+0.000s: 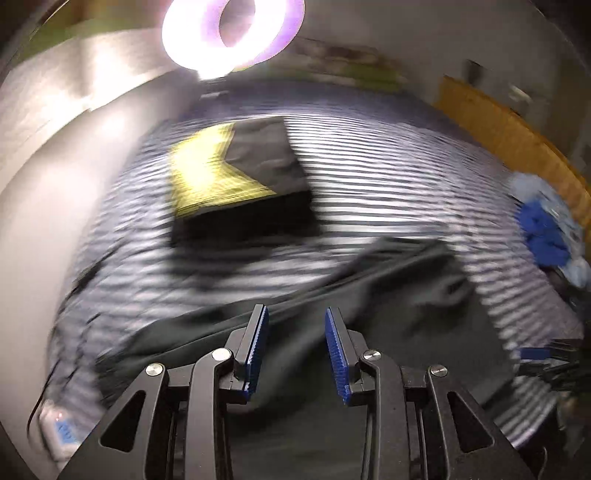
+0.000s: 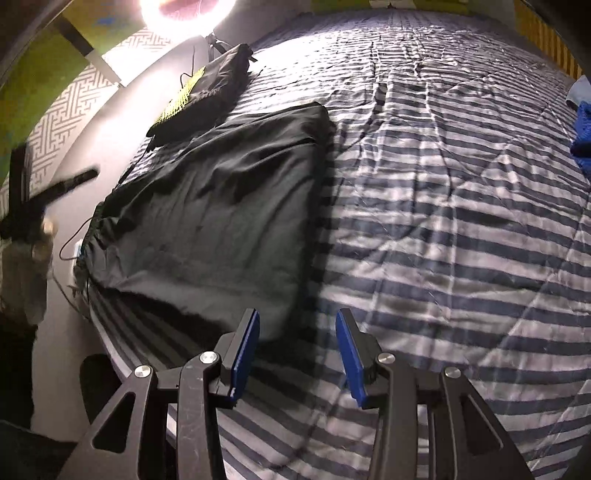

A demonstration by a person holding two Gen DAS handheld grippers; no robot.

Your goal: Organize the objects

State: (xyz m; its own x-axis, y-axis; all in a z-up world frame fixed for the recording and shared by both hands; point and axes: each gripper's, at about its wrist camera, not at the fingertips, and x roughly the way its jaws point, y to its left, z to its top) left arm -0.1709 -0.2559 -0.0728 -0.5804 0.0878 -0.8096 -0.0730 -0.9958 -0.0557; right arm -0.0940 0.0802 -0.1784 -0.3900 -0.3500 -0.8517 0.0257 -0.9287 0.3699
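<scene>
While the left gripper (image 1: 295, 350) hangs with its jaws apart and nothing between them, the dark garment (image 1: 332, 306) lies spread just beneath it on the bed (image 1: 388, 177). That wrist's view is heavily smeared, so finer detail there cannot be told. The right gripper (image 2: 297, 354) also stands parted and empty, poised over the near corner of the same cloth, where its edge meets the striped cover. From the right wrist the garment looks laid flat in a rough rectangle along the bed's left edge, probably smoothed out so it can be folded. Beyond it, further up that left edge, sits a folded black-and-yellow piece (image 2: 199, 92), seemingly a finished item set aside to start a stack. At the bed's right edge a heap of blue clothes (image 1: 546, 229) waits, likely still to be sorted. A bright ring lamp (image 1: 229, 33) glares past the far left corner.
</scene>
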